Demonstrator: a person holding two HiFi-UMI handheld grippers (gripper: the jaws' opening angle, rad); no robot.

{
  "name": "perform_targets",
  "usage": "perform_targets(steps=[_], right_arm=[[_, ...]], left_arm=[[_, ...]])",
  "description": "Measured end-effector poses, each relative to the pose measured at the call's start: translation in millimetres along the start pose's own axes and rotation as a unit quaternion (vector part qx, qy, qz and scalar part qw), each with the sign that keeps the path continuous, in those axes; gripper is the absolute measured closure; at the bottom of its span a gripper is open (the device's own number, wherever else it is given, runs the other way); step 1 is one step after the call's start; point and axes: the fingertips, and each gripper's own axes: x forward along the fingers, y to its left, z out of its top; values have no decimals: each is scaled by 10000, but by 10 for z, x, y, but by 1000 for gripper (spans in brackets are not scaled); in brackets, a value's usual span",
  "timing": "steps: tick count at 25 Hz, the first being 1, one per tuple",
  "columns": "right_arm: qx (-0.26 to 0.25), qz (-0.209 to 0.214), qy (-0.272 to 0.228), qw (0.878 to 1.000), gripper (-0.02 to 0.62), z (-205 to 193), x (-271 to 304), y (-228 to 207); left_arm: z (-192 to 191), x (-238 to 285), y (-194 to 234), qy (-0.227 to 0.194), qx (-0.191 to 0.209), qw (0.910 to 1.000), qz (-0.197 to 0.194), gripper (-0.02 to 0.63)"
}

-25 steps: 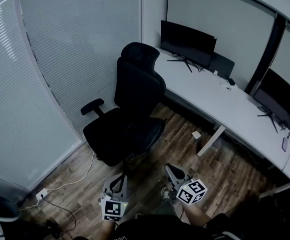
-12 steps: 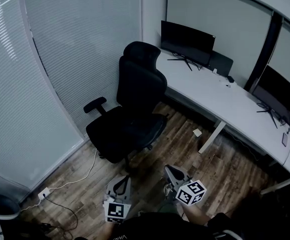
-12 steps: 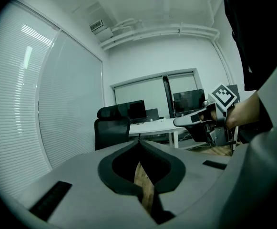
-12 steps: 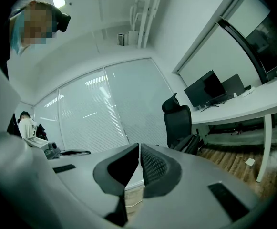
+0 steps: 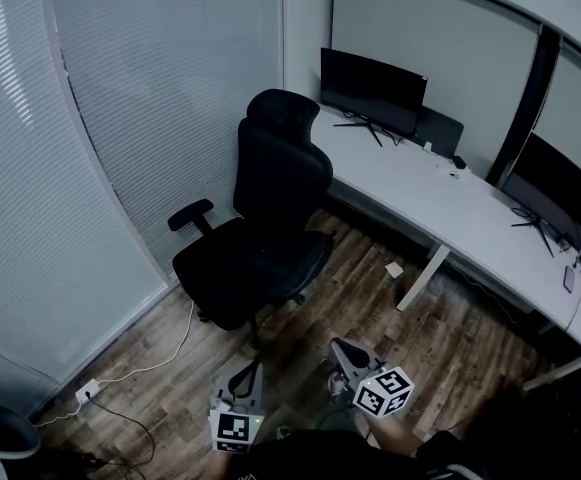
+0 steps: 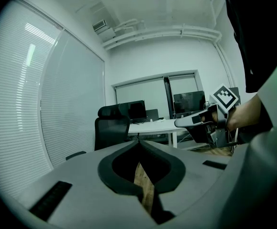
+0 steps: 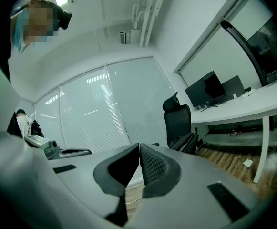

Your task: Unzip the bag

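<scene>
No bag shows in any view. In the head view both grippers are held low over the wooden floor at the bottom edge. My left gripper [image 5: 251, 366] points towards the black office chair [image 5: 270, 208], and in its own view the jaws [image 6: 139, 141] are shut with nothing between them. My right gripper [image 5: 338, 346] sits beside it, a hand behind its marker cube. In the right gripper view the ribbed pads [image 7: 152, 166] meet at the tips [image 7: 139, 146], empty. The left gripper view also shows the right gripper [image 6: 180, 123] from the side.
A long white desk [image 5: 440, 203] runs along the right with two dark monitors [image 5: 373, 86] [image 5: 560, 188]. Blinds cover the glass wall [image 5: 120, 118] on the left. A white cable [image 5: 160, 358] and a small white box [image 5: 394, 269] lie on the floor. A bin [image 5: 0, 433] stands at bottom left.
Both grippers have sunk slightly towards the bottom edge of the head view, the left one drifting a little right. Their jaws have stayed shut and empty.
</scene>
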Motion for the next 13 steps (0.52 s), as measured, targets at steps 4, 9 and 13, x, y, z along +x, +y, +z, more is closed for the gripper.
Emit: perform_targets(steps=[4, 9, 13], right_arm=[[-43, -33, -43, 10000, 551, 30, -23, -17], [-35, -29, -16, 10000, 551, 0, -24, -34], [-45, -59, 7, 10000, 551, -4, -8, -37]], left_arm=[[9, -3, -2, -31, 5, 10000, 10, 588], [13, 9, -20, -43, -10, 10000, 5, 588], [14, 5, -19, -33, -42, 10000, -16, 588]])
